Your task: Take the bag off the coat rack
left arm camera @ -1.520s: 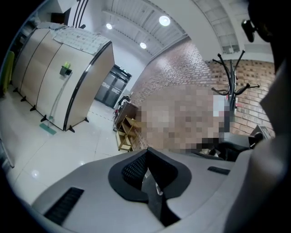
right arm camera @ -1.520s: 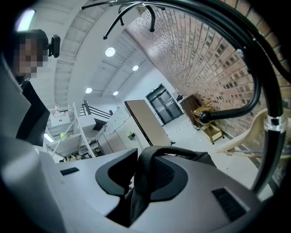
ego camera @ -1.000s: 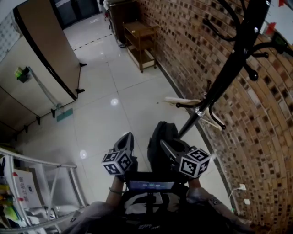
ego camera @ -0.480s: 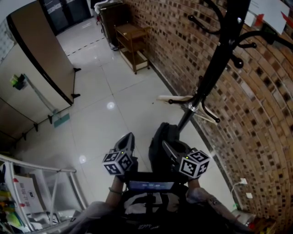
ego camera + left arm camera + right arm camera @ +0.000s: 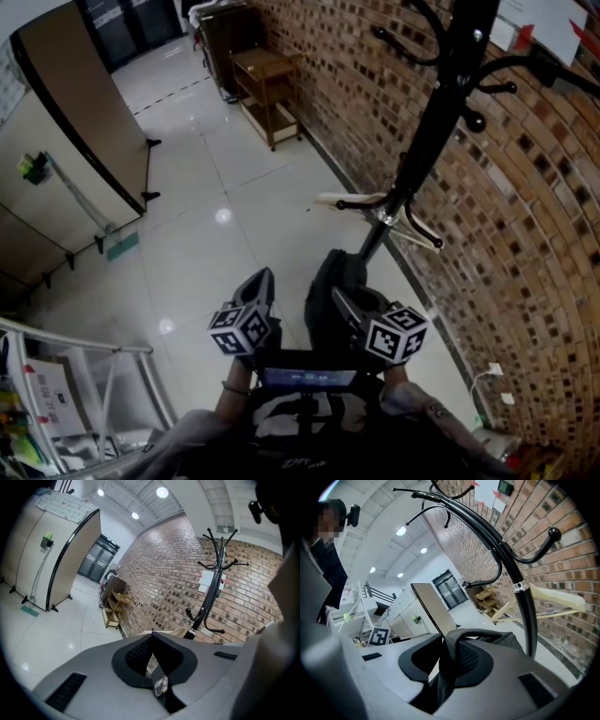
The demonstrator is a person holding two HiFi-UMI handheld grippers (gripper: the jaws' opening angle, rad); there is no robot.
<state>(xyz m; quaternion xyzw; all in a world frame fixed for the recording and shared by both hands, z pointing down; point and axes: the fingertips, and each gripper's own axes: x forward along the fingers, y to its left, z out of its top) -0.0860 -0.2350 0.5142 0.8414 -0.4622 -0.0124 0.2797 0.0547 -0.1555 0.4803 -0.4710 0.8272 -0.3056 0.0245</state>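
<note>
**Bag held by the right gripper, to be drawn clear of the rack**

The black fabric backpack point(image 5: 330, 286) is held by the right gripper point(image 5: 345, 305). Its jaws are clamped on the bag's dark grey top strap loop point(image 5: 449, 653), and the body of the bag hangs below over the glossy white tiled floor point(image 5: 206, 244). The bag is seen just beside the lower pole of the black metal coat rack point(image 5: 441, 103). No hook appears to pass through the strap, so the bag is judged to be already off its hook.

The left gripper point(image 5: 258, 286) is carried beside the right one with its jaws drawn almost together. Only a thin pale sliver shows in the slit, and it cannot be identified. Nothing of the bag is held there.

The step is best finished by drawing the bag away from the pole and the brown brick wall point(image 5: 525, 234), toward the open floor. A firm grip is needed, since the whole weight hangs from one strap. Care is called for near the short curved lower hooks point(image 5: 427, 234) and the pale wooden hanger point(image 5: 342, 199) just beyond the bag, where a loose strap could be snagged. The left gripper could be brought under the bag to steady any swing.
</note>
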